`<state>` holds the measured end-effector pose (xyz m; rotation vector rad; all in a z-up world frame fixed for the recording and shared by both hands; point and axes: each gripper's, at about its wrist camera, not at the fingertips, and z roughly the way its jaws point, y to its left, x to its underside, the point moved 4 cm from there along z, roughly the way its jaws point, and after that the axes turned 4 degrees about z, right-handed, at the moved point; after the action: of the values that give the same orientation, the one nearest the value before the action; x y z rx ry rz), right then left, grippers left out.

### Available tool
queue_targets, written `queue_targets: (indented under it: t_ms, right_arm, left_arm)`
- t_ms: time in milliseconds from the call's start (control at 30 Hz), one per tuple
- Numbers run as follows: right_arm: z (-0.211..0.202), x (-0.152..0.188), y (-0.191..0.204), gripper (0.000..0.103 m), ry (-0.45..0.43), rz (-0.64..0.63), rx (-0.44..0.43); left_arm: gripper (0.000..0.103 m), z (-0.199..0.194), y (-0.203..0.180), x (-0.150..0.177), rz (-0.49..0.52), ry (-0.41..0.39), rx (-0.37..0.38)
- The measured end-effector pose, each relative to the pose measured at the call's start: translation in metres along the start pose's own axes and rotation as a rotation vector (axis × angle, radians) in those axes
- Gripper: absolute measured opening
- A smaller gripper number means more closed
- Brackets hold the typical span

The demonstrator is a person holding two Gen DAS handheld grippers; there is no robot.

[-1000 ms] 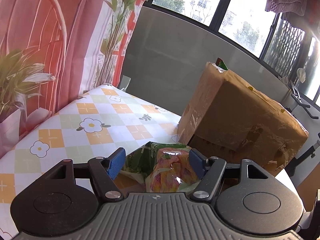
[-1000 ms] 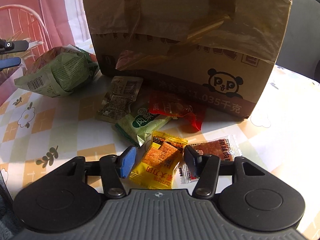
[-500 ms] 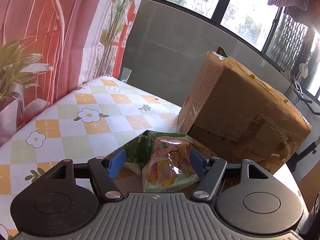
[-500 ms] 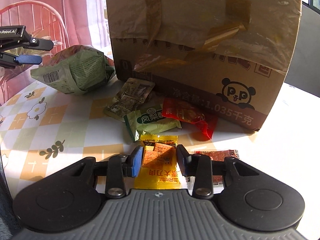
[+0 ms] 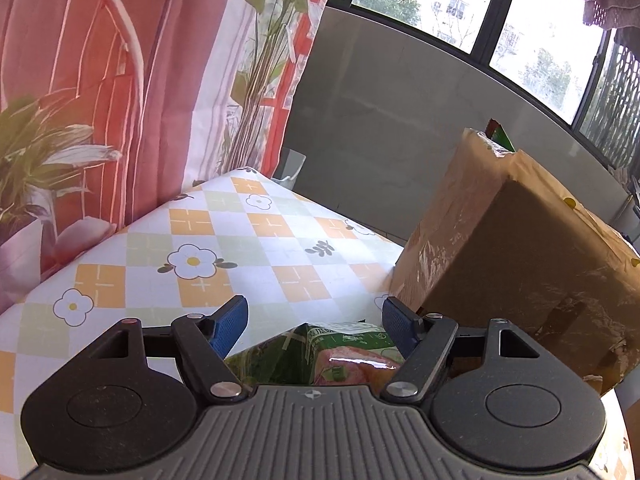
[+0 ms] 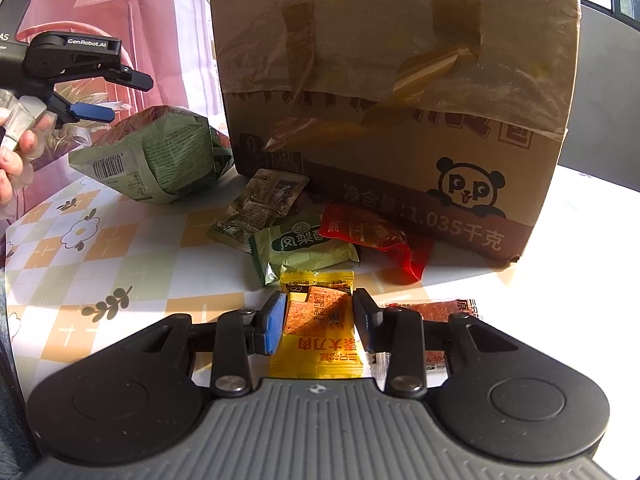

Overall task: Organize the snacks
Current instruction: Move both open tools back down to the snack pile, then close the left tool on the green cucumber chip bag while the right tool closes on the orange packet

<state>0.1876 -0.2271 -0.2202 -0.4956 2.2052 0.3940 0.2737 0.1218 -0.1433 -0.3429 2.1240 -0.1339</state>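
Note:
My right gripper [image 6: 319,318] is shut on a yellow snack packet [image 6: 318,336] that lies on the table. Past it lie a pale green packet [image 6: 302,254], a red packet [image 6: 374,236], an olive packet [image 6: 260,204] and a brown-red packet [image 6: 452,312] at the right. A big green snack bag [image 6: 160,160] lies left of the taped cardboard box [image 6: 392,92]. My left gripper [image 5: 314,322] is open and empty, raised above that green bag [image 5: 320,356]. It also shows in the right wrist view [image 6: 92,96].
The table wears a checked flower-print cloth [image 5: 200,264]. The box [image 5: 512,260] stands at its right side. A printed pink curtain [image 5: 120,80] hangs at the left, windows behind. A person's hand [image 6: 16,160] holds the left gripper.
My left gripper has let go of the green bag and risen away from it. My right gripper's fingers have closed on the yellow packet.

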Motion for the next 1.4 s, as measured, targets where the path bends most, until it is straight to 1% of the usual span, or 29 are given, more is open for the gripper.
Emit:
queue_targets:
  t_ms: [67, 133, 200, 267, 333, 400, 467, 633, 733, 833, 967, 1033, 1067, 1133, 1167, 1200, 1267, 1333, 1400]
  right_arm:
    - [0.0, 0.0, 0.0, 0.039, -0.001, -0.001, 0.0]
    - [-0.001, 0.0, 0.0, 0.039, -0.001, 0.002, -0.002]
    - [-0.001, 0.001, 0.0, 0.039, -0.002, 0.006, -0.006]
    - [-0.002, 0.001, -0.001, 0.039, -0.003, 0.01, -0.009]
    - [-0.002, 0.001, 0.0, 0.039, -0.004, 0.015, -0.011]
    - [-0.002, 0.001, -0.001, 0.039, -0.004, 0.018, -0.013]
    - [-0.002, 0.0, -0.002, 0.039, -0.003, 0.028, -0.021]
    - [-0.004, 0.0, -0.003, 0.039, -0.002, 0.042, -0.034]
    - [-0.004, 0.0, 0.0, 0.039, 0.0, 0.028, -0.023]
    - [-0.004, 0.0, 0.001, 0.039, 0.001, 0.019, -0.015]
    - [-0.003, 0.0, 0.002, 0.039, 0.002, 0.008, -0.008]
    - [-0.002, 0.0, 0.002, 0.039, 0.004, 0.003, -0.006]
    - [-0.002, 0.0, 0.003, 0.039, 0.004, 0.001, -0.005]
    - [-0.002, 0.0, 0.003, 0.039, 0.004, -0.002, -0.003]
    - [-0.001, 0.0, 0.003, 0.039, 0.005, -0.004, -0.001]
    - [-0.001, 0.0, 0.003, 0.039, 0.005, -0.004, -0.001]
    - [-0.001, 0.0, 0.003, 0.04, 0.005, -0.005, -0.002]
    - [-0.001, 0.0, 0.003, 0.04, 0.005, -0.006, -0.001]
    - [-0.001, 0.0, 0.004, 0.04, 0.006, -0.009, 0.0]
  left_arm:
    - [0.076, 0.009, -0.004, 0.0, 0.008, 0.023, 0.008]
    - [0.076, 0.017, -0.007, 0.004, 0.044, 0.047, -0.008]
    - [0.076, 0.021, -0.007, 0.011, 0.052, 0.08, -0.018]
    - [0.077, 0.02, -0.004, 0.023, 0.034, 0.114, 0.012]
    - [0.081, 0.015, -0.004, 0.035, 0.055, 0.135, 0.032]
    - [0.087, 0.006, -0.004, 0.045, 0.102, 0.131, 0.044]
    - [0.09, 0.001, -0.003, 0.053, 0.117, 0.14, 0.066]
    - [0.095, -0.002, 0.008, 0.071, 0.035, 0.184, 0.136]
    - [0.097, 0.001, 0.006, 0.082, 0.023, 0.207, 0.166]
    - [0.098, 0.006, 0.004, 0.089, 0.011, 0.218, 0.191]
    - [0.098, 0.015, 0.007, 0.096, -0.048, 0.214, 0.208]
    - [0.098, 0.015, 0.005, 0.097, -0.033, 0.202, 0.206]
    - [0.098, 0.015, 0.005, 0.097, -0.031, 0.199, 0.208]
    - [0.09, 0.013, 0.006, 0.096, -0.051, 0.19, 0.234]
    - [0.078, 0.011, 0.006, 0.096, -0.061, 0.181, 0.26]
    - [0.074, 0.009, 0.006, 0.095, -0.059, 0.174, 0.257]
    - [0.066, 0.0, -0.001, 0.091, 0.004, 0.137, 0.242]
    - [0.064, -0.006, -0.008, 0.088, 0.063, 0.116, 0.224]
    - [0.064, -0.009, -0.01, 0.088, 0.08, 0.112, 0.23]
